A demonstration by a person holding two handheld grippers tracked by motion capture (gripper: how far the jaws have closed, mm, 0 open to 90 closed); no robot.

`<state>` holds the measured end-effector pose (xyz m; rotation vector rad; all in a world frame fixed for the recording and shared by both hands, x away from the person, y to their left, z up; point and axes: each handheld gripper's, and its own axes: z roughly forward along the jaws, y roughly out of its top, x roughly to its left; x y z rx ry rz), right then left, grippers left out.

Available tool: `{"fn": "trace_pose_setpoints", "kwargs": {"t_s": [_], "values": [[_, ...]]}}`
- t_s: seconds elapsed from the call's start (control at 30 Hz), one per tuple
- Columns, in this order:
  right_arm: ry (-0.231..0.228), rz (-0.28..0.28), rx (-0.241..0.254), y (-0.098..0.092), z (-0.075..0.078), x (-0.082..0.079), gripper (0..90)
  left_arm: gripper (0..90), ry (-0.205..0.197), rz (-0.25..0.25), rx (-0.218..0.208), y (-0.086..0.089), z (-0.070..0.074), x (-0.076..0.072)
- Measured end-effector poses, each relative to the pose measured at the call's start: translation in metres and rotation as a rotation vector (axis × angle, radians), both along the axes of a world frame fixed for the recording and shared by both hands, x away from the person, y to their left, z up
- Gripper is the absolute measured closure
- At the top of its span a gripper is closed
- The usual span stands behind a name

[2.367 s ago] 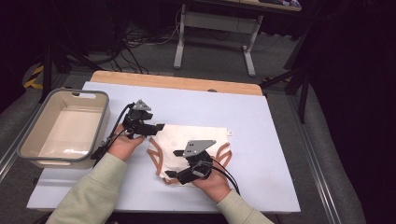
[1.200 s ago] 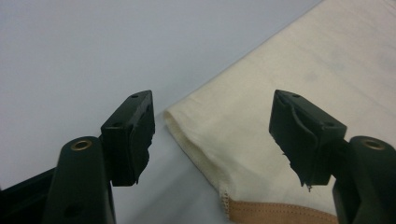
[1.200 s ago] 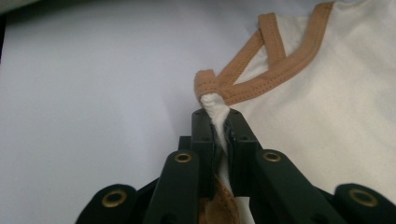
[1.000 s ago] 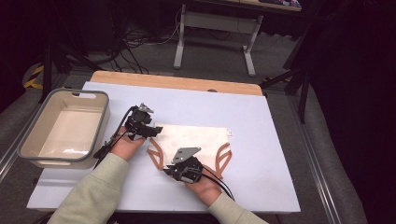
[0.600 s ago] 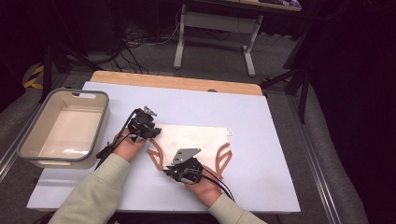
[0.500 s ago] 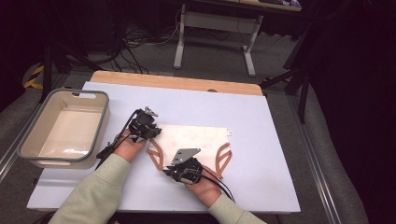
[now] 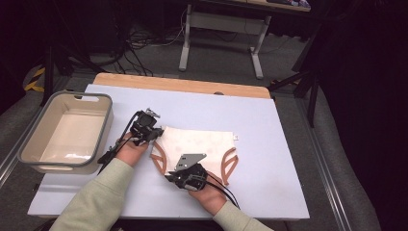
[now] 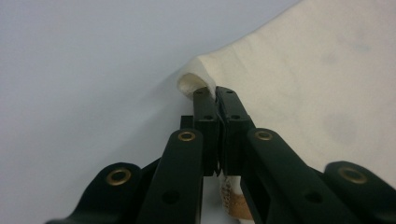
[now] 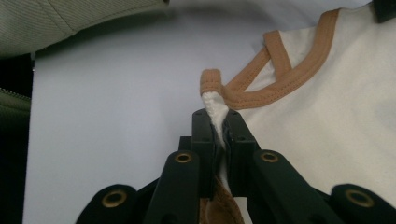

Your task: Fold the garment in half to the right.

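Note:
A cream garment (image 7: pixel 199 142) with brown trim lies flat in the middle of the pale blue table (image 7: pixel 269 144). My left gripper (image 7: pixel 153 134) sits at its left edge; its jaws have just been closing and now pinch a fold of the cream cloth (image 8: pixel 198 81), seen between my left gripper (image 8: pixel 215 94) tips. My right gripper (image 7: pixel 174 177) is at the garment's near edge, shut on a bunched bit of cloth with a brown trim loop (image 9: pixel 212 81) sticking out past my right gripper (image 9: pixel 216 115) tips.
A beige plastic bin (image 7: pixel 67 132) stands at the table's left edge. A wooden strip (image 7: pixel 183 85) runs along the far edge. Beyond it are table legs and cables on a dark floor. A green sleeve (image 9: pixel 70 18) shows in the right gripper view.
The left gripper has shifted a little toward the garment's left edge and shut on the cloth there. The right gripper has stayed in place with its hold on the near edge.

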<state>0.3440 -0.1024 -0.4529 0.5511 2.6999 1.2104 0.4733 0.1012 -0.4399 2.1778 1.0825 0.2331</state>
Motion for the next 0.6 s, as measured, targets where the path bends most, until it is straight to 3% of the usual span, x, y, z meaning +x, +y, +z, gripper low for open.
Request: {"fn": "trace_pose_setpoints", "kwargs": {"t_s": [0.4, 0.6], "values": [[-0.005, 0.079, 0.045, 0.019, 0.006, 0.0, 85.1, 88.0, -0.04, 0.067, 0.002, 0.026, 0.006, -0.015], [-0.013, 0.121, 0.054, 0.03, 0.008, 0.0, 85.1, 87.9, -0.049, 0.104, -0.024, 0.037, 0.008, -0.023]]}}
